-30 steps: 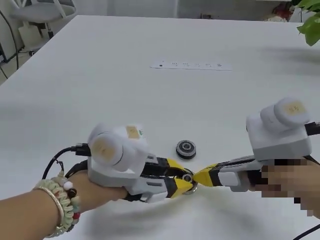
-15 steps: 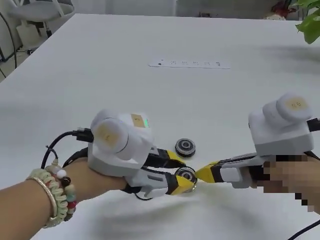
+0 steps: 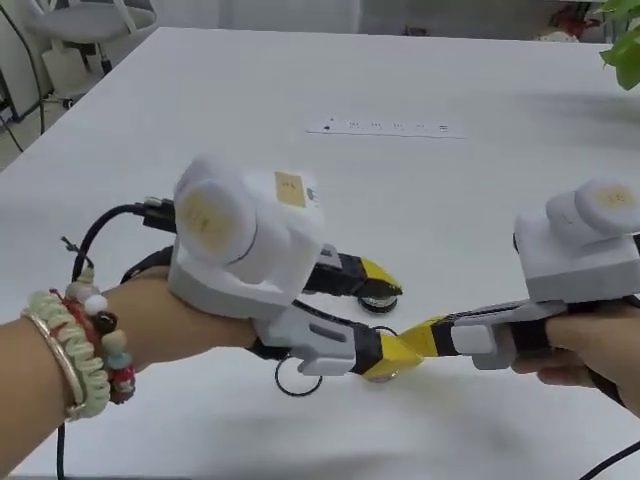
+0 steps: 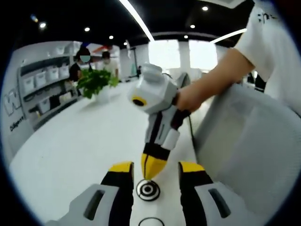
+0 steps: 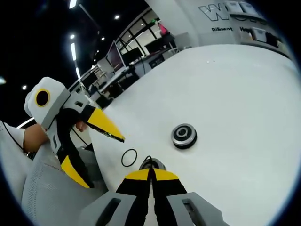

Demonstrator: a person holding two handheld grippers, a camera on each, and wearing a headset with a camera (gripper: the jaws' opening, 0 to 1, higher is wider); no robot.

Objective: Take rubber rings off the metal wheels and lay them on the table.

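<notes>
A small metal wheel (image 4: 148,189) lies on the white table (image 3: 200,130) between the open jaws of my left gripper (image 4: 155,168). My right gripper (image 5: 151,175) is shut, and its tip touches the rim of that wheel (image 5: 151,164). Whether it pinches the wheel's rubber, I cannot tell. In the head view the left gripper (image 3: 390,318) hangs over the wheel (image 3: 383,374), facing the right gripper (image 3: 412,338). One loose black rubber ring (image 3: 298,378) lies flat on the table just to the left. A second wheel (image 5: 183,134), with dark rubber on it, sits a little farther off.
A flat white strip with small marks (image 3: 385,128) lies at mid-table. A green plant (image 3: 625,45) stands at the far right corner and a chair (image 3: 80,25) at the far left. A black cable (image 3: 105,225) trails from the left gripper.
My left gripper has risen and spread its jaws wider, so the wheel it had between them now lies on the table below. The right gripper's tip stays at the wheel.
</notes>
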